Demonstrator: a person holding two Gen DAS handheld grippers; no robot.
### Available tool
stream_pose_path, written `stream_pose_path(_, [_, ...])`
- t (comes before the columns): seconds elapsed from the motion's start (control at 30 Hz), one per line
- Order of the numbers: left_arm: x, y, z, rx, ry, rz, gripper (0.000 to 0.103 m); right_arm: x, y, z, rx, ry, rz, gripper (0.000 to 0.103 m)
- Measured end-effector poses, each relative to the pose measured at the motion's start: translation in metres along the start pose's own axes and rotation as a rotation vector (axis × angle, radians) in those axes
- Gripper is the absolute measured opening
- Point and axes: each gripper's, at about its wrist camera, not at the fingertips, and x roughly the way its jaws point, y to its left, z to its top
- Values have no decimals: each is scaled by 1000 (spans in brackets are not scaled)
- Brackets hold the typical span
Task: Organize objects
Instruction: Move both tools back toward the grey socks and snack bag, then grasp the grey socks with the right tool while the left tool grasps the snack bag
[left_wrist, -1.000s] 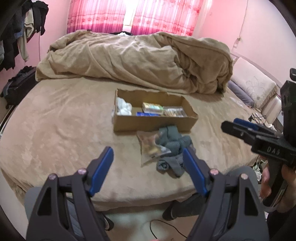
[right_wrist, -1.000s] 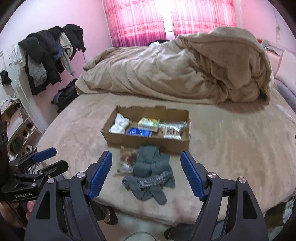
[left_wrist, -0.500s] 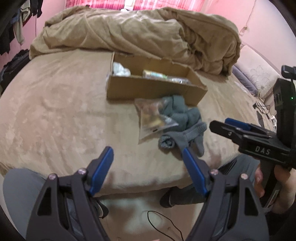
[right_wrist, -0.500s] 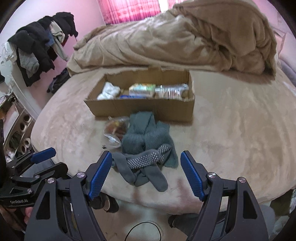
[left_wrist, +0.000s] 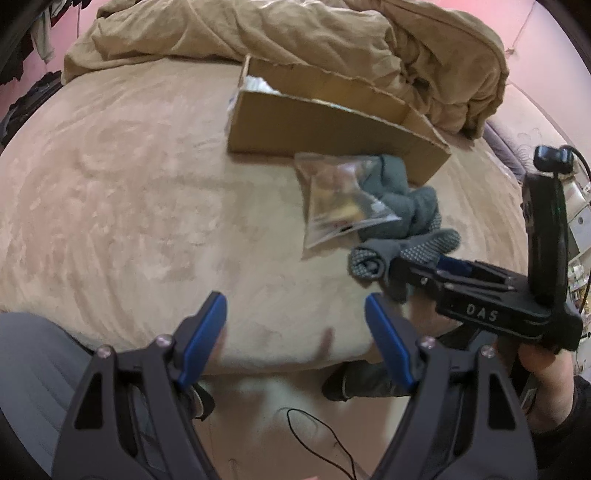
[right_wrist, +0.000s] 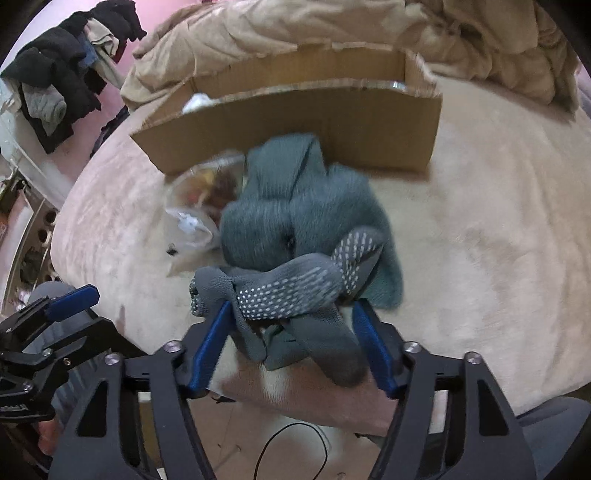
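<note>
A cardboard box (left_wrist: 325, 125) (right_wrist: 314, 122) sits on the bed. In front of it lie a clear plastic bag of snacks (left_wrist: 340, 199) (right_wrist: 207, 192) and a pile of grey socks (right_wrist: 303, 229) (left_wrist: 402, 210). The nearest grey sock with white dots (right_wrist: 295, 291) lies between the open fingers of my right gripper (right_wrist: 291, 332), which also shows in the left wrist view (left_wrist: 424, 266). My left gripper (left_wrist: 295, 328) is open and empty above the bed's front edge, left of the socks, and shows in the right wrist view (right_wrist: 70, 302).
A rumpled tan duvet (left_wrist: 295, 33) is heaped behind the box. The tan bed cover (left_wrist: 129, 192) stretches to the left. Dark clothes (right_wrist: 62, 74) hang at the far left. A black cable (right_wrist: 288, 443) lies on the floor below the bed edge.
Both grippers have moved forward and down toward the bed. My right gripper now straddles the dotted grey sock. Both stay open.
</note>
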Motion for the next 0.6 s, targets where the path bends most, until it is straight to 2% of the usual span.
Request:
stream_pose_path(0.03, [1, 0, 0, 0, 3, 0, 79, 1, -1, -1, 6, -5, 11, 51])
stream_pose_path(0.33, [3, -12, 9, 26, -7, 1, 79, -11, -3, -4, -23, -24, 59, 20])
stream_pose_path(0.6, [11, -37, 37, 75, -45, -3, 79, -56, -17, 1, -15, -110, 44, 19])
